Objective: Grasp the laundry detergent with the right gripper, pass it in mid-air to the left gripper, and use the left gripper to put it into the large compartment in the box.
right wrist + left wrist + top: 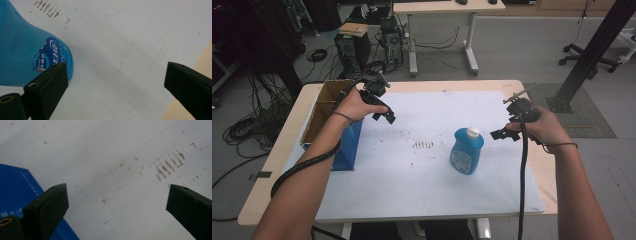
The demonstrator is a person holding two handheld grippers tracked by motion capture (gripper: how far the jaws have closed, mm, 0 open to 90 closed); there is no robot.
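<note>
From the high view, a blue detergent bottle (466, 150) with a white cap stands right of the worktop's (422, 86) centre, and a blue cardboard box (332, 124) sits at its left edge. The left claw (383, 116) and right claw (503, 133) hover apart from both. In the left gripper view, the jaws gape wide over the white sheet (107, 152); the box's (15, 190) white print is unreadable. In the right gripper view, the jaws spread wide beside the bottle (25, 50), whose round label is too blurred to read.

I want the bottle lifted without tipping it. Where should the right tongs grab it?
Judging by its shape, grip the blue bottle across its narrower upper body just under the white cap. It stands upright, so the open right tongs could come in level from its right side.
</note>
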